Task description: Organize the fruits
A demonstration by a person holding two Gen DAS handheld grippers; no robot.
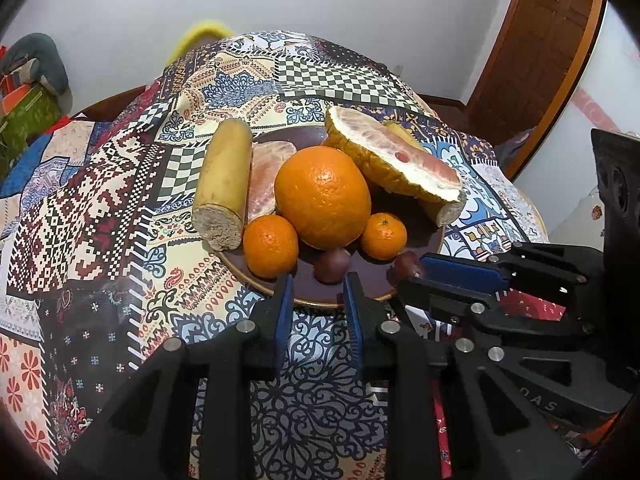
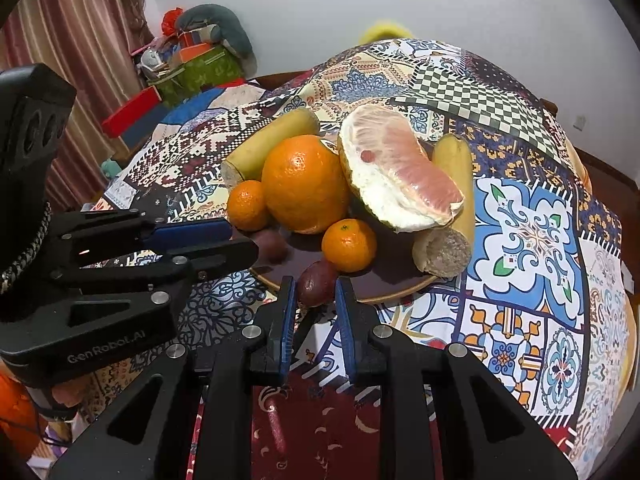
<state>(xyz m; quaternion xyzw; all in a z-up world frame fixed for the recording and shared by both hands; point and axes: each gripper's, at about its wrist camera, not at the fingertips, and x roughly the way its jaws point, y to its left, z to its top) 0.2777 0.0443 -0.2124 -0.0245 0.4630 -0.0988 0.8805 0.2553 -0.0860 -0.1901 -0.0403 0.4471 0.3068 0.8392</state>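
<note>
On the patchwork tablecloth (image 1: pixel 100 208), piled fruit fills the plate (image 1: pixel 304 288) just ahead of the left gripper (image 1: pixel 318 280) and right gripper (image 2: pixel 316 284), both narrowed, empty, seemingly finished.

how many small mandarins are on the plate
2. One mandarin sits at the plate's front left, below the cut banana; the other sits front right of the big orange. More may hide behind.
</note>
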